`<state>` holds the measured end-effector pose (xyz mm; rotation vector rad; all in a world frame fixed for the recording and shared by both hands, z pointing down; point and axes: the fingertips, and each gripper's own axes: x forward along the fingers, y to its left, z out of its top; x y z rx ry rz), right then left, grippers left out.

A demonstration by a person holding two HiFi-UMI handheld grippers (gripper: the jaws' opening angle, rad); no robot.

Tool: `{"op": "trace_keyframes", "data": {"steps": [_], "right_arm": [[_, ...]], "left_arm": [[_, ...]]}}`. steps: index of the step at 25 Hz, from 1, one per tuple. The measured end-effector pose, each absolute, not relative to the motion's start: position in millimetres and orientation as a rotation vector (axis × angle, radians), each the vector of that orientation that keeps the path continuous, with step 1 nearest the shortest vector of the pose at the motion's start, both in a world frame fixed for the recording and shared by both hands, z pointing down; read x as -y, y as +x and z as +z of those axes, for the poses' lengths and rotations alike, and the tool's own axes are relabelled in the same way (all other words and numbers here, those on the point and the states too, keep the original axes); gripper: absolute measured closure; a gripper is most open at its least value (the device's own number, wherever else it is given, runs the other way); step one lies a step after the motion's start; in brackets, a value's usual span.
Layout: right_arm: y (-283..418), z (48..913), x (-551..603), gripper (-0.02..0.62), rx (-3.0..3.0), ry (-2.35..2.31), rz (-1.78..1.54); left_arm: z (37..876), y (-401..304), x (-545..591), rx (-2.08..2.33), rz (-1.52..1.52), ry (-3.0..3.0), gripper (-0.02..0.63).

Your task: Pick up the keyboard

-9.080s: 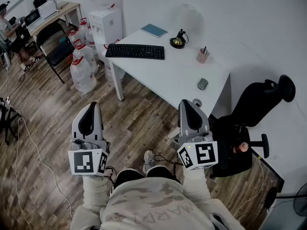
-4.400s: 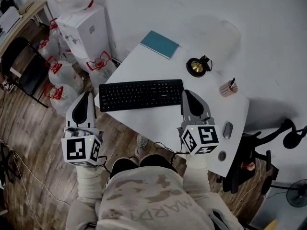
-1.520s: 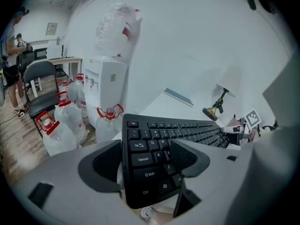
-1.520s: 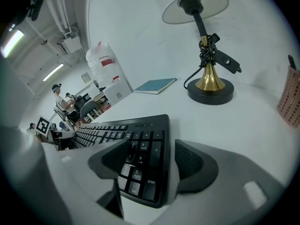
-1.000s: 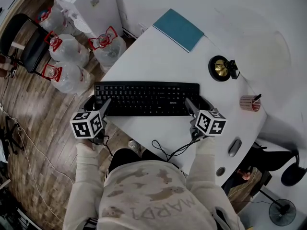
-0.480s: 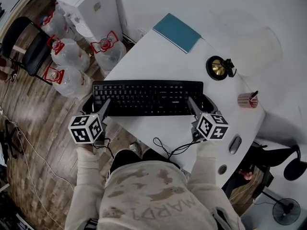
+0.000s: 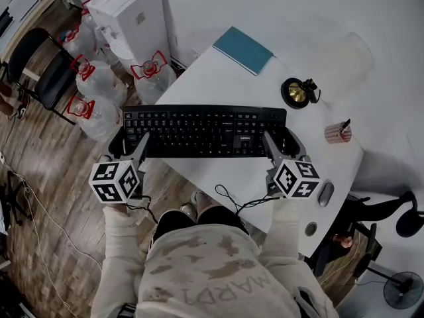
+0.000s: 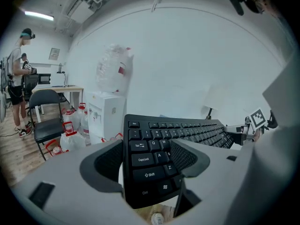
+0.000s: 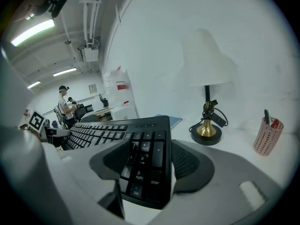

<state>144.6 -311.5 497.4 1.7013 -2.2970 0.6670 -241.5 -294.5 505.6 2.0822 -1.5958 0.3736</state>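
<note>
The black keyboard (image 7: 199, 130) runs across the near part of the white table (image 7: 218, 78), its left end past the table edge. My left gripper (image 7: 130, 142) is shut on its left end, and my right gripper (image 7: 282, 142) is shut on its right end. In the left gripper view the keyboard (image 8: 161, 139) sits between the jaws of the left gripper (image 8: 147, 161), with floor showing beneath it. In the right gripper view the number-pad end of the keyboard (image 9: 140, 149) is clamped in the right gripper (image 9: 150, 165).
On the table are a teal notebook (image 7: 243, 50), a brass-based lamp (image 7: 295, 93), a pen cup (image 7: 338, 133) and a mouse (image 7: 325, 194). A loose cable (image 7: 232, 201) lies near the front edge. Water bottles (image 7: 93, 85), a white dispenser (image 7: 129, 18) and a black chair (image 7: 40, 71) stand to the left.
Both grippers hold the keyboard's ends throughout. The keyboard now looks slightly larger and higher in the head view, as if raised a little off the table.
</note>
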Motion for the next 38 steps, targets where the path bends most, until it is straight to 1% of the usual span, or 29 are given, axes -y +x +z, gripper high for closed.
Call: {"op": "trace_keyframes", "data": {"steps": [11, 38], "right_arm": [[138.3, 437.3, 275.1, 0.305, 2.377, 1.799, 0.514], [145.6, 322.7, 214.4, 0.310, 2.507, 1.936, 0.170]], "left_arm": [[442.8, -247.7, 268.8, 1.661, 0.269, 2.215, 0.282], [335.0, -239.5, 219.4, 1.756, 0.037, 2.396, 0.282]]}}
